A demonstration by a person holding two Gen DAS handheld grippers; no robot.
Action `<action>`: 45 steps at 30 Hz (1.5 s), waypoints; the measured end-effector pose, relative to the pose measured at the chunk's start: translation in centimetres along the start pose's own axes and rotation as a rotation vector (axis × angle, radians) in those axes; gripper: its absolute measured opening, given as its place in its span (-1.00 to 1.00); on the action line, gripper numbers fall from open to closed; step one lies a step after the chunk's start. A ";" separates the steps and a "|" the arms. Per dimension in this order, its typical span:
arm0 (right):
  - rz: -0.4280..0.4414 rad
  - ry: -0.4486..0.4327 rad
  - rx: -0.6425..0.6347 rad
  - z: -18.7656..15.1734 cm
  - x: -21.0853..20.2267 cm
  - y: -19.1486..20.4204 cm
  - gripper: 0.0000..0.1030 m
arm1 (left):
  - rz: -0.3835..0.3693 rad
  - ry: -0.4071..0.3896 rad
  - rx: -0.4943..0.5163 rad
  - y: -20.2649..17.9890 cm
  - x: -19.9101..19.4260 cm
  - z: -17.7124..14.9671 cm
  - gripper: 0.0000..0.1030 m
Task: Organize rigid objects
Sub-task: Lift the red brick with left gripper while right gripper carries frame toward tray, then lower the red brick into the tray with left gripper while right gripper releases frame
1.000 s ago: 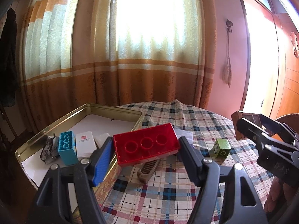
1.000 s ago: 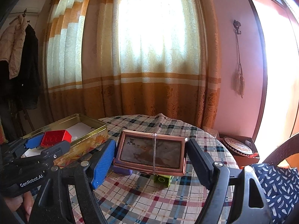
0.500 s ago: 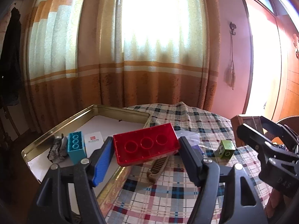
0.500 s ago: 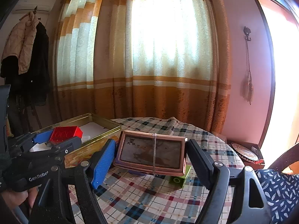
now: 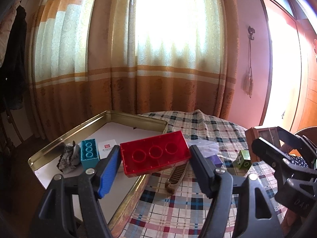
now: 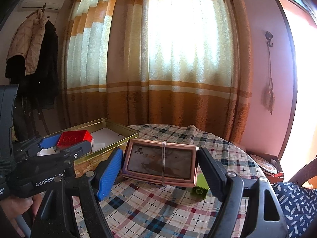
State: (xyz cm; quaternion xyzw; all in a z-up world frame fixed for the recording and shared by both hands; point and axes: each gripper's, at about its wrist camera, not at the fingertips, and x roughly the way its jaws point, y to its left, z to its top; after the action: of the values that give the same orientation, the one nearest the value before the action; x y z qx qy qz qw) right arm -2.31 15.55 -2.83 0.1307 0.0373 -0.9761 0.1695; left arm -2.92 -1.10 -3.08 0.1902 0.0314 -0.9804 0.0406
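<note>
My left gripper is shut on a big red brick and holds it above the right rim of the gold tin tray. The red brick also shows in the right wrist view. My right gripper is shut on a copper-framed flat box with a rubber band round it, held above the checked tablecloth. In the tray lie a teal brick, a white card and a grey crumpled lump.
On the tablecloth lie a brown comb, a green cube, a purple block and a clear bag. The green cube also shows under the box in the right wrist view. Curtains stand behind the table.
Both grippers have risen a little with their loads. The left one has drifted left, so more of the tray shows beneath the red brick.
</note>
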 end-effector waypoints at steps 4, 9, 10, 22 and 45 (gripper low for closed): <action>0.017 0.002 -0.009 -0.1 -0.1 0.8 0.54 | 0.009 -0.008 0.002 0.3 -0.3 0.0 0.35; 0.032 -0.003 -0.042 -0.1 -0.3 2.1 0.54 | 0.022 -0.016 -0.005 1.0 -0.5 0.0 0.35; 0.033 -0.004 -0.047 -0.1 -0.3 2.3 0.54 | 0.023 -0.017 -0.008 1.2 -0.5 0.0 0.35; 0.058 -0.002 -0.076 -0.1 -0.3 3.5 0.54 | 0.038 -0.013 -0.030 2.7 -0.7 0.0 0.35; 0.134 -0.007 -0.153 0.1 -0.1 6.3 0.54 | 0.097 0.000 -0.063 5.5 -0.3 0.0 0.35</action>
State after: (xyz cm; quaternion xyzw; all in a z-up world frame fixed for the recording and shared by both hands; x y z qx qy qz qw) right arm -0.10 9.63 -2.92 0.1163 0.1023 -0.9573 0.2442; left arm -2.14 -6.52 -3.26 0.1900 0.0532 -0.9758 0.0940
